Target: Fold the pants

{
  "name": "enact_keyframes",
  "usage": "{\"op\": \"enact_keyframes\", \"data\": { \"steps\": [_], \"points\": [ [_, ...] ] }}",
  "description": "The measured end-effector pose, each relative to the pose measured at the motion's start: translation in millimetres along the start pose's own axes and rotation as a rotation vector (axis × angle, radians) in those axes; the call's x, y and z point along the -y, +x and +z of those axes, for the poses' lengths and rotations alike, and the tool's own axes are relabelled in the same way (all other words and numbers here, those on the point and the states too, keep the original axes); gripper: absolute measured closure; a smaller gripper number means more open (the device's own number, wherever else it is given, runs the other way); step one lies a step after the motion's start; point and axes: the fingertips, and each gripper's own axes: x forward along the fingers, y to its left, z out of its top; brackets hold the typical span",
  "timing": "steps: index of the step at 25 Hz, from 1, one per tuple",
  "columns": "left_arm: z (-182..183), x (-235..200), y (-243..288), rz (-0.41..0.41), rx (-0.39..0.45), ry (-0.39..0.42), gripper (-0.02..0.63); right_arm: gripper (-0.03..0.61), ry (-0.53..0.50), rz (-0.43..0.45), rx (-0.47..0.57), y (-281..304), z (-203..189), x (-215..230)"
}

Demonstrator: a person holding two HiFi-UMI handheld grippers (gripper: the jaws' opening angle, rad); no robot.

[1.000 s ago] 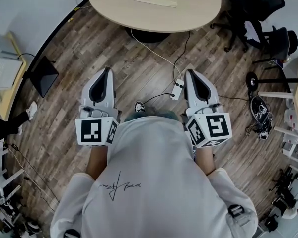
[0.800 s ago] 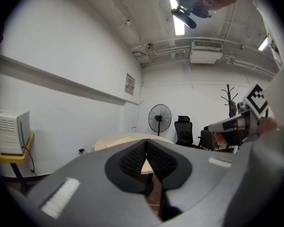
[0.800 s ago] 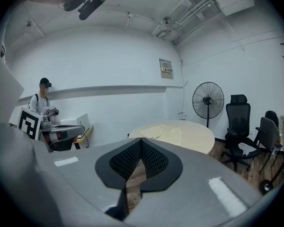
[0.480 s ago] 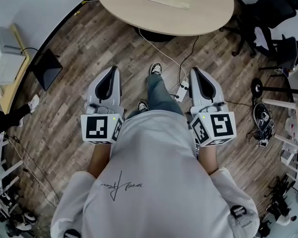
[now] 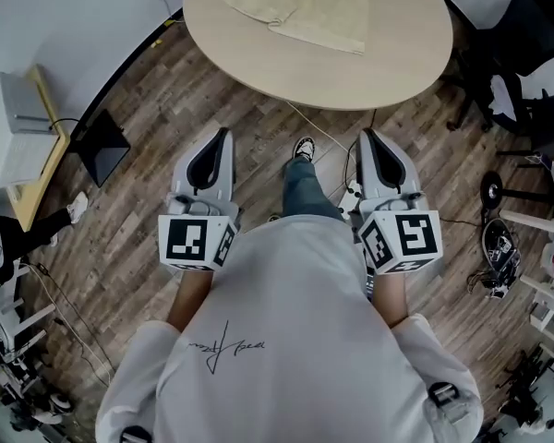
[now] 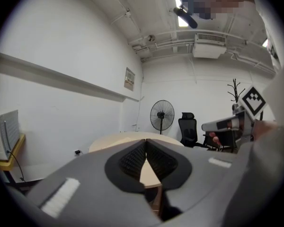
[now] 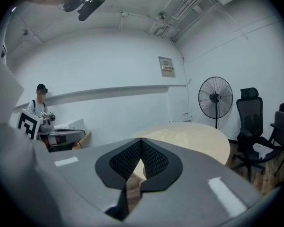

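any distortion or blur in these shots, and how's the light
Head view: sharp and evenly lit, with the wood floor darkening toward the corners. Left gripper view: strong fisheye inside a black ring, the ceiling light glaring, the left gripper soft up close. Right gripper view: same fisheye ring, the fan crisp, the right gripper soft.

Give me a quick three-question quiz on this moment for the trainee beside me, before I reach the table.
1. True or false: the beige pants lie on the oval table.
2. What does the right hand-held gripper hold? A: the pants. B: a cable. C: nothing.
3. Fill in: the jaws of the left hand-held gripper are ____.

Key: 1 true. 2 C. 3 shut, with nothing between them.
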Motion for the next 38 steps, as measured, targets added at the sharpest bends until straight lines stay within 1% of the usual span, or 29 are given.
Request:
{"op": "enact_keyframes", "data": {
  "steps": [5, 14, 21, 24, 28, 34, 38],
  "points": [
    [13.2, -10.0, 65.4, -0.007, -0.017, 0.019, 0.557, 0.581, 0.031, -0.012, -0.009, 49.6, 10.3, 43.6],
    [36.5, -33.6, 163.1, 0.042, -0.029, 0.039, 0.556, 0.581, 0.054, 0.016, -0.013, 130.9, 38.3, 109.8],
    [43.9, -53.1, 221.8, 0.086, -0.037, 0.052, 0.557, 0.581, 0.064, 0.041, 0.007, 179.2, 53.9, 149.1],
    [41.8, -63.1, 239.3, 0.101, -0.043, 0.047, 0.557, 0.581, 0.072, 0.052, 0.005, 196.5, 52.5, 159.7],
    [36.6, -76.8, 256.1, 0.125, -0.049, 0.039, 0.557, 0.581, 0.056, 0.067, -0.009, 214.9, 52.4, 170.2],
    [26.1, -94.7, 271.9, 0.167, -0.074, 0.031, 0.557, 0.58, 0.011, 0.116, -0.035, 239.3, 55.0, 180.1],
    [19.6, -110.1, 279.5, 0.189, -0.095, 0.03, 0.556, 0.58, -0.039, 0.161, -0.055, 260.2, 61.0, 182.3]
  ]
}}
